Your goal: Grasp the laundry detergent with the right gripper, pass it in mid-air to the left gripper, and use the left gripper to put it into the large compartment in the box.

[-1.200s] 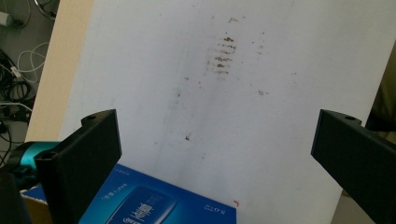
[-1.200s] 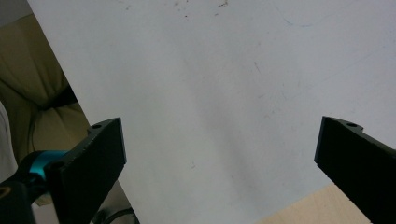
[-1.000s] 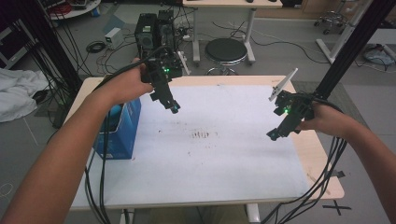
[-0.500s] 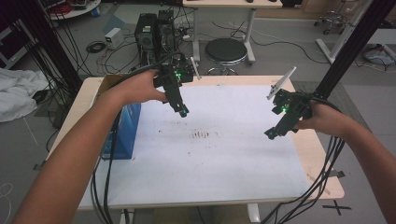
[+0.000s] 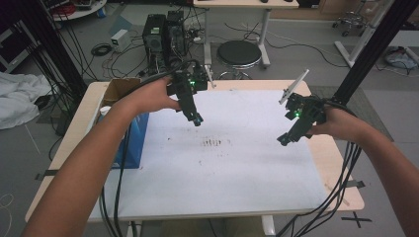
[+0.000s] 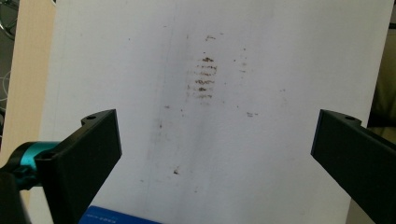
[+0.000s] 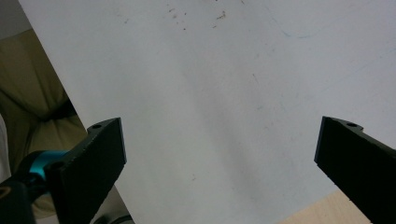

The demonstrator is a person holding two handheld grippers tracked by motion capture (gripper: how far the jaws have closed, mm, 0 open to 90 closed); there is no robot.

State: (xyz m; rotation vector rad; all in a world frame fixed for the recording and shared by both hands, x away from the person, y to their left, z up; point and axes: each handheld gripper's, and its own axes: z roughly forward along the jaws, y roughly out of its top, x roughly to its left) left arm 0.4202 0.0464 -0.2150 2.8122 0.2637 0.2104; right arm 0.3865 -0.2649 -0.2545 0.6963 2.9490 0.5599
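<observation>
Both black two-jaw grippers hang wide open, holding nothing: left gripper (image 5: 196, 120) over the white stained sheet (image 5: 222, 168), near the blue box (image 5: 132, 140) at the table's left edge; right gripper (image 5: 284, 139) near the sheet's right side.

Two black jaws spread wide apart, empty, above a white sheet (image 7: 210, 102) with faint specks; bare wooden surface (image 7: 313, 212) at bottom corner.
</observation>
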